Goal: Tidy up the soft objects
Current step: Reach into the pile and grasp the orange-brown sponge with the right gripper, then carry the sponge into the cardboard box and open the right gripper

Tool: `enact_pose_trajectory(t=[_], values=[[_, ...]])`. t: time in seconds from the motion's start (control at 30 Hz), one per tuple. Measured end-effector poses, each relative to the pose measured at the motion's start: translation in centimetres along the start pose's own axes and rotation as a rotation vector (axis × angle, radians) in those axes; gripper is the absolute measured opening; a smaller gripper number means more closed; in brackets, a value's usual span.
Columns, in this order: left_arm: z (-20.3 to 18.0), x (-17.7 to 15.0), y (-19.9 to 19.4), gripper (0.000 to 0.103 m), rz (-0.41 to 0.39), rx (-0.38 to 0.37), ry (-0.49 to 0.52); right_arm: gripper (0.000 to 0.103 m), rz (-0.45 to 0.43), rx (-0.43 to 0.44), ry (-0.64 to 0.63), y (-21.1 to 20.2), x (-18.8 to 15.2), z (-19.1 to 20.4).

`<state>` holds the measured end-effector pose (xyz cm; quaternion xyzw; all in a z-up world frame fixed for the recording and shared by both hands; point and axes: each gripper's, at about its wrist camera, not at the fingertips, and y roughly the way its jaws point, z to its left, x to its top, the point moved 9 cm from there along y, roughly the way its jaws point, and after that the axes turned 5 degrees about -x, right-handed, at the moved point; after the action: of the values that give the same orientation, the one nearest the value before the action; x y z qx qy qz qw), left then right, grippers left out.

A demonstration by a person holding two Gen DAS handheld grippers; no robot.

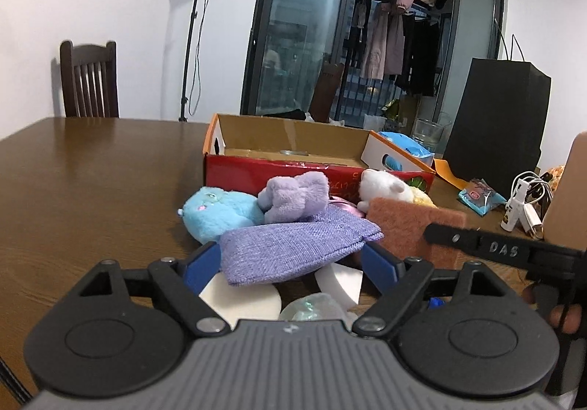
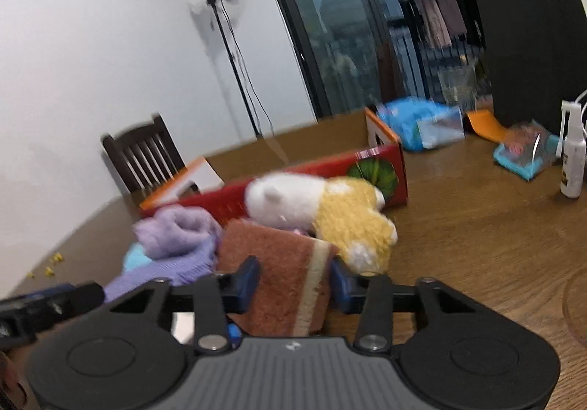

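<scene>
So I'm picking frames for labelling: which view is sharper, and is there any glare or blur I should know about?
Left wrist view: sharp, with fisheye bending at the edges, and lamp reflections on the glass door and sheen on the table. Right wrist view: motion-blurred throughout, smearing the white and yellow plush and the light stand; the orange sponge stays readable.

The left tongs (image 1: pixel 291 261) clasp a folded purple cloth (image 1: pixel 293 248) on the table (image 1: pixel 91 171). Beyond it lie a blue plush (image 1: pixel 216 212), a lavender plush (image 1: pixel 293 195) and a red cardboard box (image 1: pixel 286 157).
</scene>
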<state>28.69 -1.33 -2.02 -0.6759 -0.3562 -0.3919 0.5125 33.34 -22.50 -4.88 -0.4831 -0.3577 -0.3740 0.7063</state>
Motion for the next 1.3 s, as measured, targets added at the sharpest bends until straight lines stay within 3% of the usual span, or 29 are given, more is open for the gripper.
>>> enact_pose_trajectory(t=[0.17, 0.3, 0.47, 0.57, 0.6, 0.7, 0.9, 1.03, 1.2, 1.27, 1.3], values=[[-0.2, 0.0, -2.7, 0.087, -0.039, 0.02, 0.001, 0.037, -0.091, 0.015, -0.02, -3.9, 1.7, 0.3], [-0.5, -1.3, -5.5, 0.088, -0.057, 0.021, -0.011, 0.038, -0.103, 0.102, -0.064, -8.6, 1.2, 1.3], [-1.3, -4.7, -8.4, 0.09, -0.047, -0.012, -0.058, 0.038, 0.098, 0.283, -0.05, -11.9, -4.0, 2.8], [-2.2, -6.8, -9.2, 0.089, -0.012, -0.068, -0.099, 0.039, 0.204, 0.323, -0.005, -12.0, -7.1, 3.5], [-2.2, -7.4, -9.2, 0.089, 0.004, -0.081, -0.116, 0.039, 0.203, 0.33, 0.003, -12.2, -7.5, 3.6], [-2.4, -8.5, -9.2, 0.085, 0.034, -0.099, -0.148, 0.045, 0.192, 0.278, 0.007, -12.5, -7.2, 3.6], [-3.0, -7.7, -8.9, 0.083, 0.002, -0.123, -0.137, 0.053, 0.131, 0.188, 0.024, -12.7, -6.7, 2.3], [-3.2, -8.3, -6.3, 0.065, 0.075, -0.158, -0.165, 0.053, 0.119, 0.17, 0.075, -12.8, -6.8, 1.1], [-3.7, -8.9, -4.2, 0.053, 0.141, -0.237, -0.224, 0.048, 0.14, 0.178, 0.087, -12.3, -7.4, 1.0], [-4.1, -8.8, -3.8, 0.033, 0.147, -0.286, -0.236, 0.04, 0.149, 0.178, 0.096, -11.8, -7.6, 1.0], [-4.4, -8.6, -3.8, 0.032, 0.152, -0.313, -0.243, 0.038, 0.156, 0.18, 0.104, -11.4, -7.8, 1.0]])
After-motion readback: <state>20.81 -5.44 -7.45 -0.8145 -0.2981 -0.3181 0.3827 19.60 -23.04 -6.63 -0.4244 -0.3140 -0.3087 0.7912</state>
